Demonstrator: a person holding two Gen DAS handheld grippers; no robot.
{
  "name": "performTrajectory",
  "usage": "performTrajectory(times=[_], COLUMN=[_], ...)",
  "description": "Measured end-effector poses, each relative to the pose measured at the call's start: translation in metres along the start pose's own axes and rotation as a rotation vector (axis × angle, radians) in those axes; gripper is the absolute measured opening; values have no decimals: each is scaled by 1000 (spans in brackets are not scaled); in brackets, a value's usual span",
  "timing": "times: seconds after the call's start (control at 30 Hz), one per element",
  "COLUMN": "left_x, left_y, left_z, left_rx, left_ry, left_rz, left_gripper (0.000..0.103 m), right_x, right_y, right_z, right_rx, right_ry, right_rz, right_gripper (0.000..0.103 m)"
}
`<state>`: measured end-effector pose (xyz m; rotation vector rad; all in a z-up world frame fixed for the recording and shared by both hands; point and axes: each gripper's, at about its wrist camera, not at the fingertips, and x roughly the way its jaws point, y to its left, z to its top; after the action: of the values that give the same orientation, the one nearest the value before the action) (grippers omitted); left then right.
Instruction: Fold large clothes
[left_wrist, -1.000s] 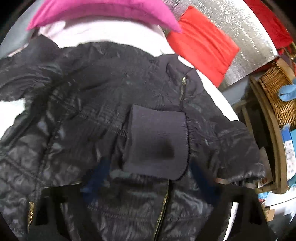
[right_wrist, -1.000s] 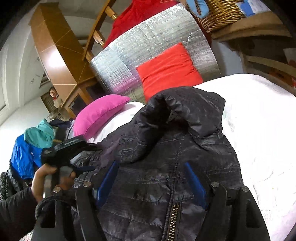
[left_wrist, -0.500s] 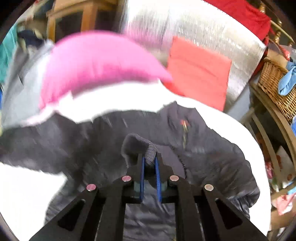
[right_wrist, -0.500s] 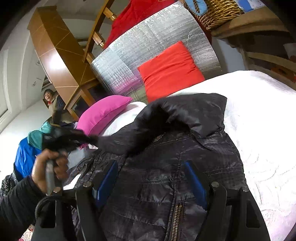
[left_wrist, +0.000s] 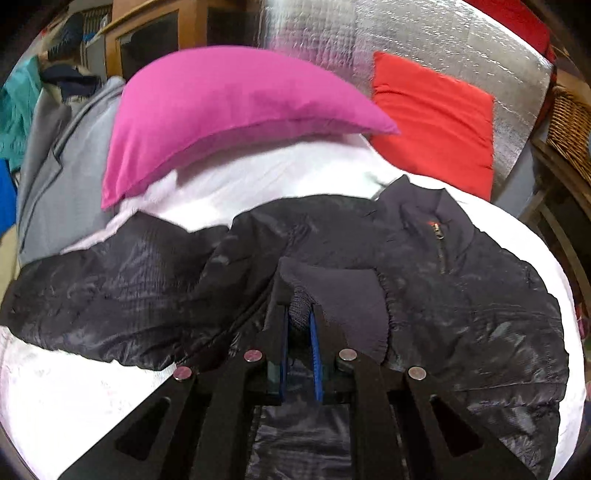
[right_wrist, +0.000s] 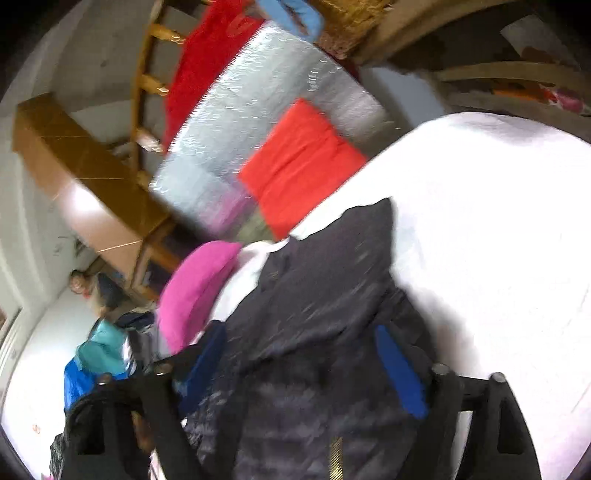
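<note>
A black quilted jacket (left_wrist: 461, 302) lies spread on the white bed (left_wrist: 74, 398). My left gripper (left_wrist: 299, 325) is shut on the jacket's ribbed sleeve cuff (left_wrist: 332, 295), which it holds lifted off the jacket's chest. The sleeve (left_wrist: 110, 295) trails out to the left. In the right wrist view the same jacket (right_wrist: 317, 332) fills the lower middle. My right gripper (right_wrist: 299, 350) hovers over it with its blue pads wide apart and still opening; jacket fabric lies below between them, untouched.
A pink pillow (left_wrist: 221, 110) and a red cushion (left_wrist: 436, 122) sit at the head of the bed against a silver foil panel (left_wrist: 406, 44). A grey garment (left_wrist: 62, 177) lies far left. A wicker basket (left_wrist: 569, 129) stands on a wooden shelf to the right. A person (right_wrist: 85, 288) stands in the background.
My left gripper closed on the sleeve cuff and lifted it up off the jacket. The right gripper swung sideways and rolled, its jaws spreading wider.
</note>
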<state>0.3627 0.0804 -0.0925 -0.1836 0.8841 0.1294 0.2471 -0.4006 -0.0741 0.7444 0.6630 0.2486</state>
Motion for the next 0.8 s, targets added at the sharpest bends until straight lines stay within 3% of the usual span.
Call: performTrajectory(times=[0.17,0.23,0.3,0.37,0.43,0.5,0.57,0.63,0.7,0.73,0.8], left_x=[7,12,17,22,26,34,40,44,43,43,44], left_y=[4,4,5,7,10,11,11,8,7,8,11], left_z=[-9,-9,-10,-12,-15,-19,-23,-27,-27,-27,-25], left_rx=[-2,4,8,9,11,13,8,16,24,21,7], left_ry=[19,25,36,43,48,62,78,91,85,89,98], left_rz=[-12,-18,-23,-26,-32,-44,-44,-34,-32,-38,-52], left_gripper=[11,11,11,11,11,11,11,11,11,11,12], right_x=[80,108,130,144,135,128,140,145,132,120,100], right_y=[-38,-48,-48,-36,-13,-3,-7,-17,-23,-28,-30], right_z=[53,61,63,63,68,77,78,69,66,63,58], right_rx=[80,105,89,7,-121,-175,-209,-202,-148,-103,-63], right_ry=[142,199,243,292,235,183,223,262,231,206,169], right_rz=[-58,-63,-62,-78,-137,-174,-254,-273,-235,-207,-154], right_gripper=[88,88,82,14,13,13,13,21,50,81,83])
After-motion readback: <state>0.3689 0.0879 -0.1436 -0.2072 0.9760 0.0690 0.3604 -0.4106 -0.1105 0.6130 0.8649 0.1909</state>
